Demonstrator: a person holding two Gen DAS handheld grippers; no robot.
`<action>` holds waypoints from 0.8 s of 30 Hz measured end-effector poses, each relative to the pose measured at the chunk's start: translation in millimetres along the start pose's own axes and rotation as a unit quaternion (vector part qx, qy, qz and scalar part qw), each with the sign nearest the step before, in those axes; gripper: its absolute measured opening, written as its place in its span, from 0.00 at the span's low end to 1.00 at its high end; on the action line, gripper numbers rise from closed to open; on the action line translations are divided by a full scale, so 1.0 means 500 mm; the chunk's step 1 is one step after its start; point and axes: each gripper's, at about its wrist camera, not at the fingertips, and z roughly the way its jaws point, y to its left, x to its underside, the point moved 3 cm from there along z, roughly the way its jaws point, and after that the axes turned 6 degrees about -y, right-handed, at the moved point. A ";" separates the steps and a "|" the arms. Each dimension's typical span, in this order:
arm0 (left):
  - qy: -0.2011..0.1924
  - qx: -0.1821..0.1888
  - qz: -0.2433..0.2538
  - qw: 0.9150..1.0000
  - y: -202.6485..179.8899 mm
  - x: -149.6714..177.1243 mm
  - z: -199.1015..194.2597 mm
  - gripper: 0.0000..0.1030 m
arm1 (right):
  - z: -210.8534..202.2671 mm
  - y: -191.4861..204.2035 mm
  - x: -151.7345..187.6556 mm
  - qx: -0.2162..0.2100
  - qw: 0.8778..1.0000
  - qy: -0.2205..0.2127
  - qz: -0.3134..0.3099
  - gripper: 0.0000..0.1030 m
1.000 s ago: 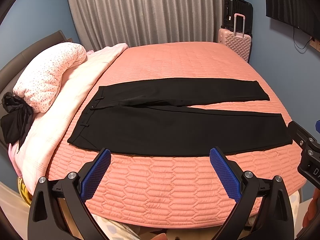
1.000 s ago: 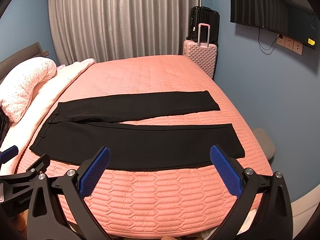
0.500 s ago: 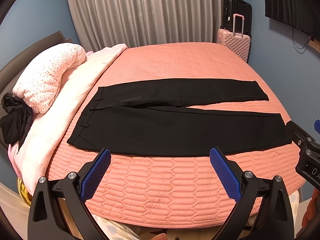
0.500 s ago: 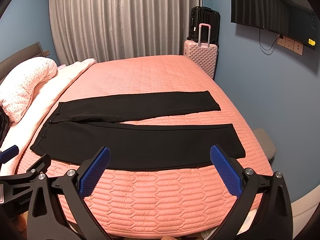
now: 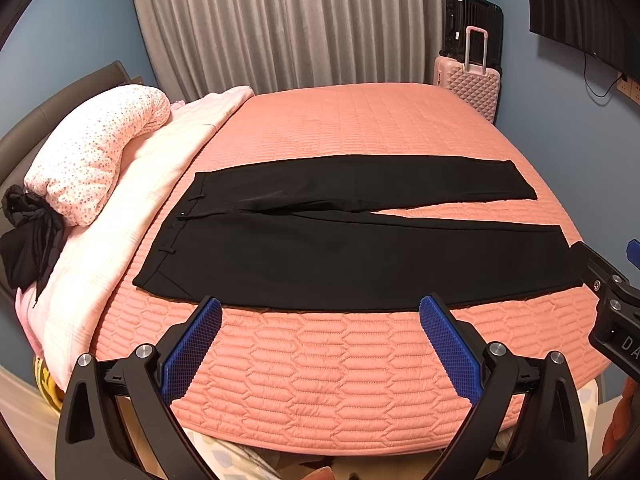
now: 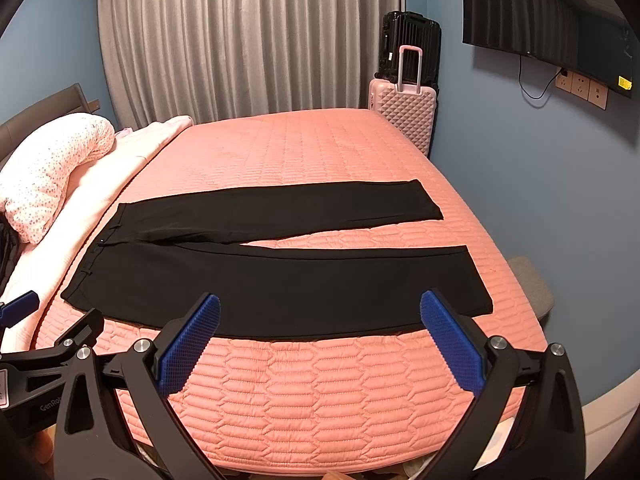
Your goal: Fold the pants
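A: Pants [image 5: 352, 252] lie flat across the pink bed [image 5: 340, 380], waist left, legs right?

B: Yes, just beyond both sets of fingers. Left gripper [image 5: 320, 312] and right gripper [image 6: 320, 310] gape wide, empty, above the bed's near edge.

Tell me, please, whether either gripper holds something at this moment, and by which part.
Nothing is held. The left gripper and the right gripper are both open above the bed's near edge; the pants lie flat, untouched.

Pink suitcase [image 6: 404, 112], grey curtain [image 6: 240, 36], pillow [image 5: 96, 152]
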 end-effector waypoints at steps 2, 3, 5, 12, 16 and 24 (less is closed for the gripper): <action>0.000 -0.001 0.000 1.000 0.000 0.000 0.000 0.95 | 0.000 0.000 0.000 -0.001 1.000 0.001 0.001 0.96; 0.000 0.000 0.000 1.000 0.001 0.000 0.000 0.95 | 0.001 0.002 0.000 -0.002 1.000 0.002 0.000 0.96; 0.001 0.001 -0.001 1.000 -0.001 0.001 0.001 0.95 | 0.002 0.003 -0.002 -0.002 1.000 0.002 0.000 0.96; 0.001 -0.001 -0.002 1.000 -0.006 0.005 0.002 0.95 | 0.004 0.000 -0.004 -0.022 1.000 0.008 0.009 0.96; 0.001 -0.002 -0.003 1.000 -0.009 0.007 0.001 0.95 | 0.004 -0.012 -0.004 -0.021 0.999 0.000 0.027 0.96; 0.001 -0.001 -0.004 1.000 -0.008 0.004 0.004 0.95 | -0.025 -0.009 -0.025 -0.041 0.997 -0.059 0.011 0.96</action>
